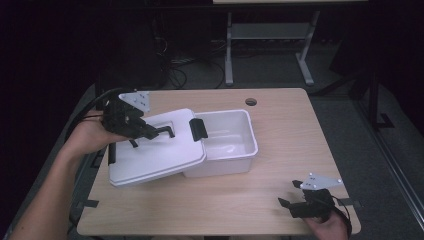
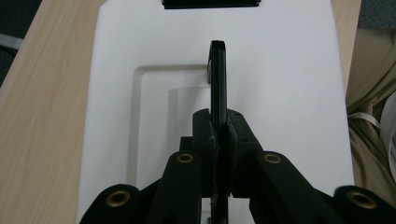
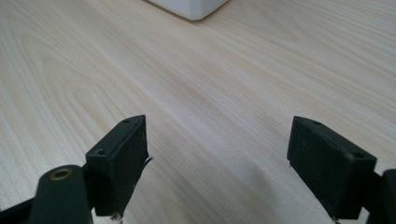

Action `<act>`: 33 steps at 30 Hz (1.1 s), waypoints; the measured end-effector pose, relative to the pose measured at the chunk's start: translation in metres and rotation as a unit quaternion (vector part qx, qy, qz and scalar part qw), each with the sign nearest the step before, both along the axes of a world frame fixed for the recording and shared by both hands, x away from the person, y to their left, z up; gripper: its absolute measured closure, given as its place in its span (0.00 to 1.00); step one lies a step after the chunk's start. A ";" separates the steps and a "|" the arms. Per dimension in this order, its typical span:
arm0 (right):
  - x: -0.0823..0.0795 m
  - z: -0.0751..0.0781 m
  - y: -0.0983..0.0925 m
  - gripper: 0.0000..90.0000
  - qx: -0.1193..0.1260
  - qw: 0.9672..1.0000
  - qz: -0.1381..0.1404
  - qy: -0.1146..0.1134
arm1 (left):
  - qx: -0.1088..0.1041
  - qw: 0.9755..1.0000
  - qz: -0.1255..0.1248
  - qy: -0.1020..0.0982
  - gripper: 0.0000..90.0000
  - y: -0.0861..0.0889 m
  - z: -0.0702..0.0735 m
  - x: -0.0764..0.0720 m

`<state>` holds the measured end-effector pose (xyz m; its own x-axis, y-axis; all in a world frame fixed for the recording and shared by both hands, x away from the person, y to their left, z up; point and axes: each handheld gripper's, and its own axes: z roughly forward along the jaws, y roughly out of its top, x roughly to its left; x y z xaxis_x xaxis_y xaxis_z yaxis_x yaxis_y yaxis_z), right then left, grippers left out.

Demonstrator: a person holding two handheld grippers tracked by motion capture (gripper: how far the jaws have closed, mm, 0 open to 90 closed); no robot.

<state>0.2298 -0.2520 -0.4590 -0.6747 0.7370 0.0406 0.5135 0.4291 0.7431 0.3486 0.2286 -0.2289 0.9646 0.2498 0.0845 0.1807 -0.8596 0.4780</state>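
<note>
Left gripper view looks along the left claw (image 2: 218, 133), whose two black jaws are pressed together on the thin black handle (image 2: 217, 79) of a white lid (image 2: 285, 93), pinching it edge-on. The handle stands up from a shallow rectangular recess in the lid's top. A black latch (image 2: 210, 3) sits at the lid's far edge, and light wood tabletop (image 2: 42, 112) runs along the left side.

In the high view the left claw (image 1: 159, 132) grips that handle while the lid (image 1: 155, 155) sits tilted and slid off toward the left of a white rectangular bin (image 1: 235, 145), leaving most of the bin's inside open. One end of the lid appears to rest on the bin's rim, though the contact is hard to make out. A black latch (image 1: 198, 129) sticks up at the lid's right end.

The right claw (image 1: 290, 194) is well apart from the bin, near the front right corner of the tabletop (image 1: 280, 115). In the right gripper view the right claw (image 3: 217, 163) is spread wide over bare wood, holding nothing, with a white corner of the bin (image 3: 189, 7) at the top edge.
</note>
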 end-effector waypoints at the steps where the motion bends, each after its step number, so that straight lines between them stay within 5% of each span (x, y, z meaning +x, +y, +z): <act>1: 0.000 0.000 0.000 0.22 0.000 1.000 0.000 0.000 | 0.001 1.000 -0.002 0.000 0.94 -0.002 0.000 0.001; 33: 0.002 0.001 0.000 0.21 0.005 1.000 -0.006 0.005 | 0.000 0.999 -0.036 0.004 0.94 -0.058 0.004 0.035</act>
<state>0.2316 -0.2524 -0.4578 -0.6656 0.7444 0.0546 0.5254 0.4153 0.7426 0.3838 0.1704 -0.2249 0.9809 0.1792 0.0760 0.1220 -0.8704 0.4770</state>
